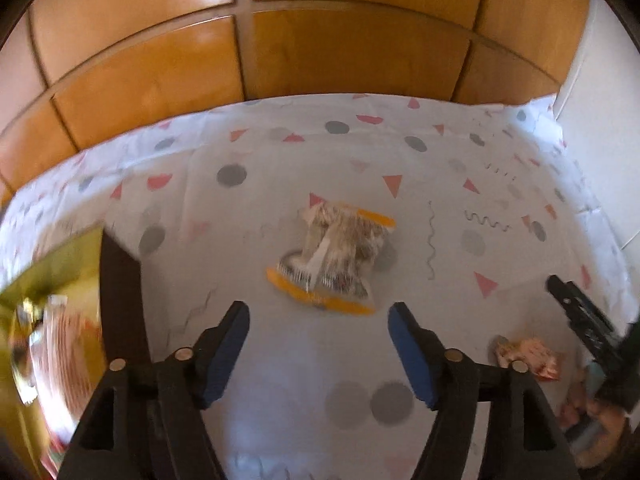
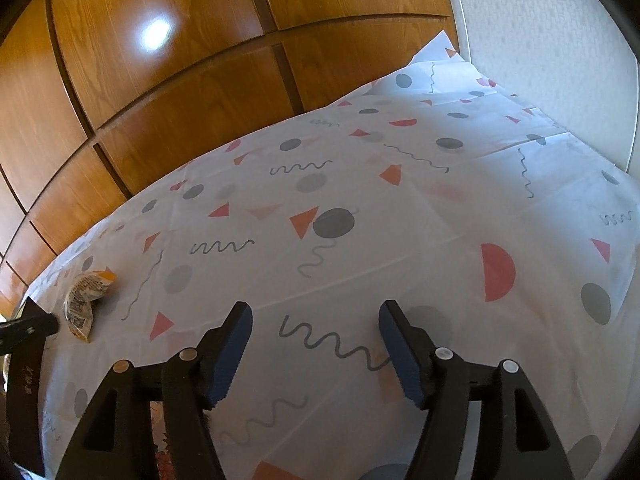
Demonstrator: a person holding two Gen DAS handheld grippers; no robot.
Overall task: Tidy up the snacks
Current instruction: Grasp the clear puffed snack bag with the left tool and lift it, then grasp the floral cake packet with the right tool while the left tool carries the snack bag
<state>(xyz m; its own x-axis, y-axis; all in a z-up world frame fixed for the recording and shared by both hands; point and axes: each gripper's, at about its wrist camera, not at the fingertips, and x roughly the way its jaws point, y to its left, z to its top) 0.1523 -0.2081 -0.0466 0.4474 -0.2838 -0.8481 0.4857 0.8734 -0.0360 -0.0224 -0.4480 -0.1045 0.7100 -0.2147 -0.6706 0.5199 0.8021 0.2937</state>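
- bench (image 1: pixel 280 360), covered with a white cloth printed with grey dots, red triangles and squiggles, stands against a wall of wooden panels (image 1: pixel 340 52).
- left hand-held gripper (image 1: pixel 318 350): blue-padded jaws spread apart, nothing between them, bare cloth beneath.
- snack packet with yellow ends (image 1: pixel 338 256), clear and crumpled, lies flat on the cloth just beyond the left gripper's tips, apart from them.
- second snack packet (image 1: pixel 528 356), small, pinkish and crumpled, lies on the cloth to the right of the left gripper, partly behind its right finger.
- yellow-green container (image 1: pixel 52 320) at the left edge holds wrapped items; too blurred to identify.
- right hand-held gripper (image 2: pixel 316 350): jaws spread apart, empty, over bare patterned cloth, well apart from the yellow-ended packet.
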